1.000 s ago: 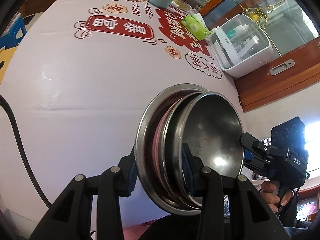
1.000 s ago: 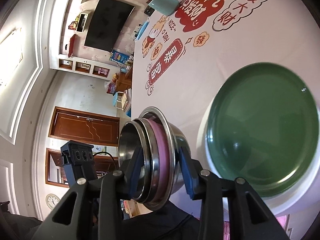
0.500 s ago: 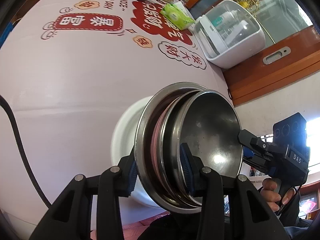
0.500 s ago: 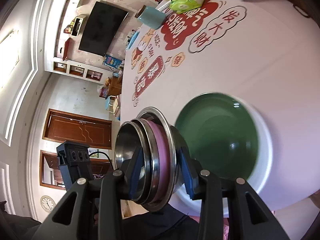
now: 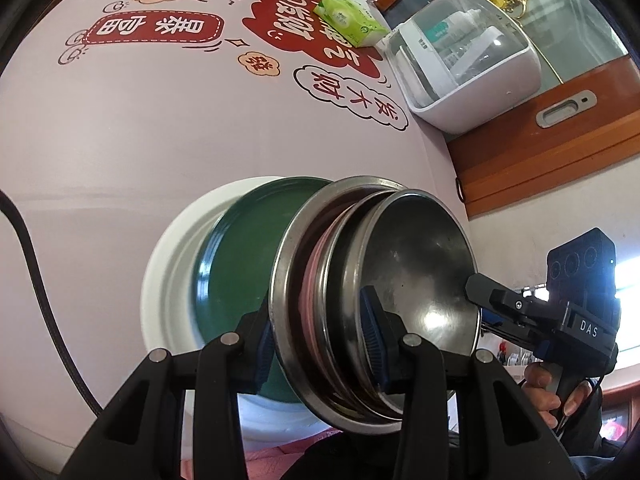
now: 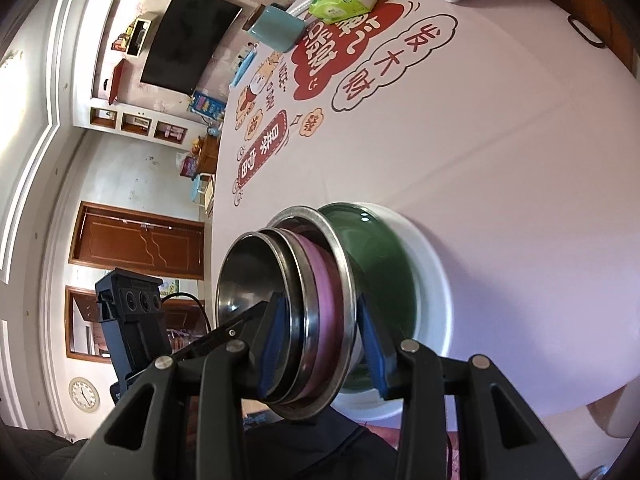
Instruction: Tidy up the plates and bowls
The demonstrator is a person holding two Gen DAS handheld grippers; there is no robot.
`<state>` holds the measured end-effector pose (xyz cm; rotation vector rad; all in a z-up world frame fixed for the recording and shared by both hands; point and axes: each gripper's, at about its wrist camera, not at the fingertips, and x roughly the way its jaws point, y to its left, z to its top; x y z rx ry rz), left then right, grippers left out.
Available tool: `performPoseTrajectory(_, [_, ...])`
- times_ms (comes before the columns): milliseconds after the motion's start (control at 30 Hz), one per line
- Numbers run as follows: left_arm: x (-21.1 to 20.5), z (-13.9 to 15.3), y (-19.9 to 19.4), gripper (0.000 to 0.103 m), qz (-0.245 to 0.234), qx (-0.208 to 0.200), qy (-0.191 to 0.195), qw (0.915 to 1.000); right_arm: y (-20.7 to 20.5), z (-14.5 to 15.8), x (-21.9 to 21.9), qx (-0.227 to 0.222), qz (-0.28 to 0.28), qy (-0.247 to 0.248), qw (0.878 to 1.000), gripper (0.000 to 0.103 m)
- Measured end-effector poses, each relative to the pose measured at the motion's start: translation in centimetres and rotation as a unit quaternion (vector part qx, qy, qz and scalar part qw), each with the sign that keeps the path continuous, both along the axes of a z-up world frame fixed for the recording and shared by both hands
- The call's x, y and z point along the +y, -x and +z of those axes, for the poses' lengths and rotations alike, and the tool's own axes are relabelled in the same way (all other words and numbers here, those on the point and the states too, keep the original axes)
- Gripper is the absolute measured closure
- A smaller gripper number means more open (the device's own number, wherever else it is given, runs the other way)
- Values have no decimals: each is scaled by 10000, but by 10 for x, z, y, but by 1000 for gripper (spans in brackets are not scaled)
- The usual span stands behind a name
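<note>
Steel bowl stack (image 5: 372,300) clamped between both grippers' jaws.

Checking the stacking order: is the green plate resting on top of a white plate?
Yes, the green plate lies inside the larger white plate, whose rim shows all around it on the table.

Wrist fisheyes, close, angled down from opposite sides; shared: nested steel bowls (image 5: 400,300) (image 6: 288,320), green plate (image 5: 240,260) (image 6: 376,260), printed tablecloth (image 5: 160,120) (image 6: 480,140).
</note>
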<state>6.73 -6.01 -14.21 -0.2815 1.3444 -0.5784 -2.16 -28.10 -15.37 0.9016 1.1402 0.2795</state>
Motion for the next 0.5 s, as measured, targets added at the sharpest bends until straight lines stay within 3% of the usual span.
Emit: performPoseTrajectory(500, [-15,-16,7,67,772,152,-296,9965,-24,-25,-16,315,882,-49,9956,66])
